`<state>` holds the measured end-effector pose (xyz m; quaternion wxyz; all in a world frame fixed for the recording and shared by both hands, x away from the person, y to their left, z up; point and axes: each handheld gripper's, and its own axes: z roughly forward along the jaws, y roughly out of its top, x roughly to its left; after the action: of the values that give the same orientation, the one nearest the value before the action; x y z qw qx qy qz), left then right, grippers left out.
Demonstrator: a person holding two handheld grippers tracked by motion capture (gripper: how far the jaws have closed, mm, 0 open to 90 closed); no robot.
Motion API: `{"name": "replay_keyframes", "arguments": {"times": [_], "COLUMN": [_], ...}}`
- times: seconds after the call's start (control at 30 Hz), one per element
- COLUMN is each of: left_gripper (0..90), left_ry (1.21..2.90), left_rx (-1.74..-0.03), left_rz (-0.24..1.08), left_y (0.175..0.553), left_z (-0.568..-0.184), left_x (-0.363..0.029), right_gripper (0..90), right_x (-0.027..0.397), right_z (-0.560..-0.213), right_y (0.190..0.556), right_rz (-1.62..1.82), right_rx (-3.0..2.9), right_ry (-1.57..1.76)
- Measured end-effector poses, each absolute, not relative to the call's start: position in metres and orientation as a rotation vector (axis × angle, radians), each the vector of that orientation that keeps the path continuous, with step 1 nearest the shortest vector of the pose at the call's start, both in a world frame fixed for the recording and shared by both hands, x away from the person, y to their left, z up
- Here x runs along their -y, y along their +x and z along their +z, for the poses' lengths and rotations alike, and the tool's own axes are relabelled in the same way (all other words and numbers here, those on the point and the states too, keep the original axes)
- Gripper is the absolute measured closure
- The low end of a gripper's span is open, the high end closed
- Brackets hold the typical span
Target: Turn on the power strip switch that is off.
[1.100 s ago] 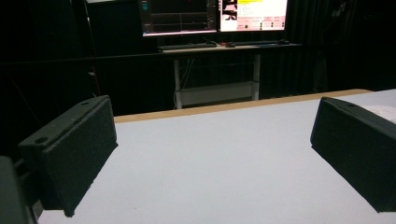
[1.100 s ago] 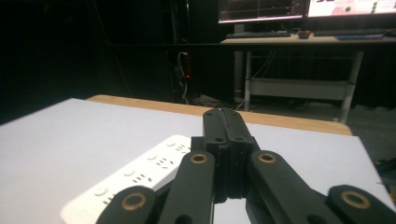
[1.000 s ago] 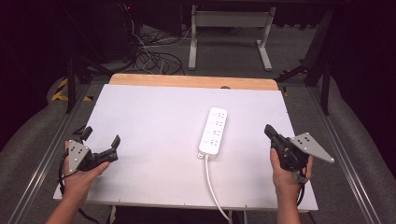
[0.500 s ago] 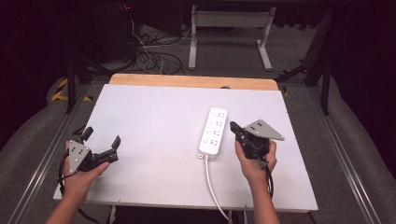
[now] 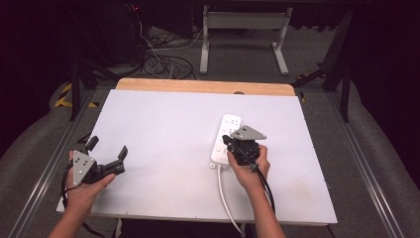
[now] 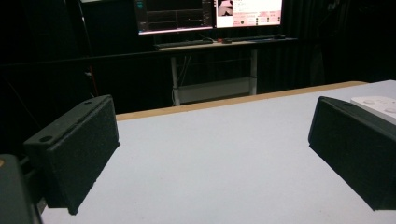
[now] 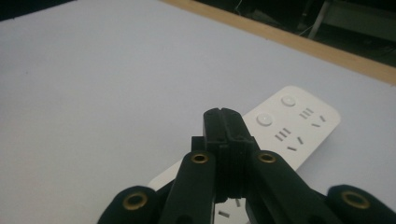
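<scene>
Near the front left corner of the white rectangular table top (image 5: 163,148), the left gripper (image 5: 108,154) rests in the person's left hand (image 5: 86,186), and its two black jaws stand wide apart with nothing between them; in the left gripper view only bare table surface lies between the pads (image 6: 74,154). This gripper is well apart from the work, so I think it should simply wait there and not disturb anything. Toward the right half of the table lies the white plastic power strip (image 5: 225,139), with its long axis pointing from the front edge to the back edge, and its white cable (image 5: 224,196) runs off over the front edge. The right gripper (image 5: 231,144), held in the right hand (image 5: 250,166), is directly above the front part of this strip, with its jaws pressed together and holding nothing. In the right gripper view the closed tips (image 7: 223,122) point down at the strip's face, just near the round white switch buttons (image 7: 265,119). It seems the step is to press one button with the closed tips. To do it well, I would line the tips exactly over one button, come down straight and slowly, and push gently, because a slanted push may slide the light strip on the smooth surface or hit the sockets beside it.
</scene>
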<state>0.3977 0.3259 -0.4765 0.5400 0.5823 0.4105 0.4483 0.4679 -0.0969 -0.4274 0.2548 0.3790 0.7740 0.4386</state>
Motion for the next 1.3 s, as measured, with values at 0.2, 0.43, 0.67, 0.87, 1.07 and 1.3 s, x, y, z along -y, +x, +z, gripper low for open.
{"name": "replay_keyframes", "arguments": {"times": [0.2,0.43,0.67,0.87,1.07,1.3], "left_gripper": [2.9,3.2,3.6,3.8,4.1,4.4], "left_ry": [1.391,1.390,1.399,1.400,1.404,1.401], "left_rx": [-0.977,-0.976,-0.972,-0.974,-0.969,-0.976], "left_rz": [1.064,1.062,1.061,1.057,1.056,1.054], "left_y": [0.394,0.394,0.394,0.394,0.393,0.392], "left_z": [-0.477,-0.477,-0.477,-0.478,-0.478,-0.478], "left_x": [-0.328,-0.328,-0.327,-0.327,-0.326,-0.327], "right_gripper": [90.0,90.0,90.0,90.0,90.0,90.0], "right_x": [0.083,0.079,0.075,0.073,0.071,0.072], "right_z": [-0.443,-0.452,-0.459,-0.461,-0.463,-0.464], "right_y": [0.480,0.485,0.489,0.491,0.491,0.491], "right_rz": [1.101,1.041,1.001,0.998,0.991,0.994], "right_rx": [-2.190,-2.243,-2.259,-2.271,-2.271,-2.267], "right_ry": [1.044,1.042,1.042,1.043,1.051,1.079]}}
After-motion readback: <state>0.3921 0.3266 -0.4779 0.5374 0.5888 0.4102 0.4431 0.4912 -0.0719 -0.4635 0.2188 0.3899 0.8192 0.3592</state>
